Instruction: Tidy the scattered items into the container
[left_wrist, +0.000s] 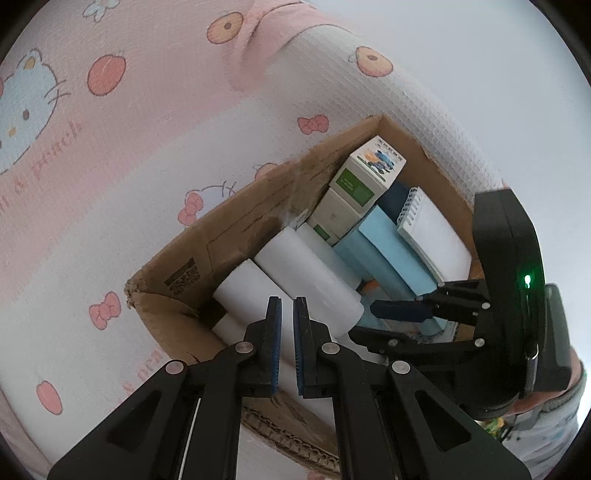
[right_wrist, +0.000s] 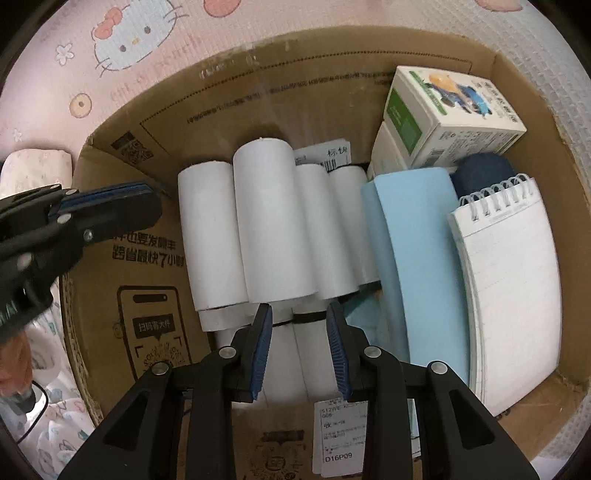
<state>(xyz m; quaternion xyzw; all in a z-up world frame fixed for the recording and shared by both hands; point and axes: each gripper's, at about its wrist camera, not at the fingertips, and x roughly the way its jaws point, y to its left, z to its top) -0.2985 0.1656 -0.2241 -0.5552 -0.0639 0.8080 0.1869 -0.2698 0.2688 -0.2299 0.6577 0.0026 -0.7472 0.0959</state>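
Note:
A cardboard box (left_wrist: 236, 218) (right_wrist: 155, 122) stands on a pink Hello Kitty cloth. Inside lie white rolls (left_wrist: 314, 269) (right_wrist: 273, 218), a light blue pad (left_wrist: 391, 254) (right_wrist: 417, 258), a spiral notepad (left_wrist: 436, 229) (right_wrist: 509, 280), white-green cartons (left_wrist: 365, 170) (right_wrist: 443, 114) and a dark blue item (right_wrist: 484, 173). My left gripper (left_wrist: 287, 306) hovers over the box's near edge, its jaws almost together with nothing between them. My right gripper (right_wrist: 300, 314) is open and empty just above the rolls; it also shows in the left wrist view (left_wrist: 399, 314).
The cloth (left_wrist: 110, 184) covers the surface around the box. A white patterned fabric (right_wrist: 37, 166) lies left of the box. A shipping label (right_wrist: 340, 428) sticks to the near flap. The left gripper (right_wrist: 110, 199) reaches in at the box's left wall.

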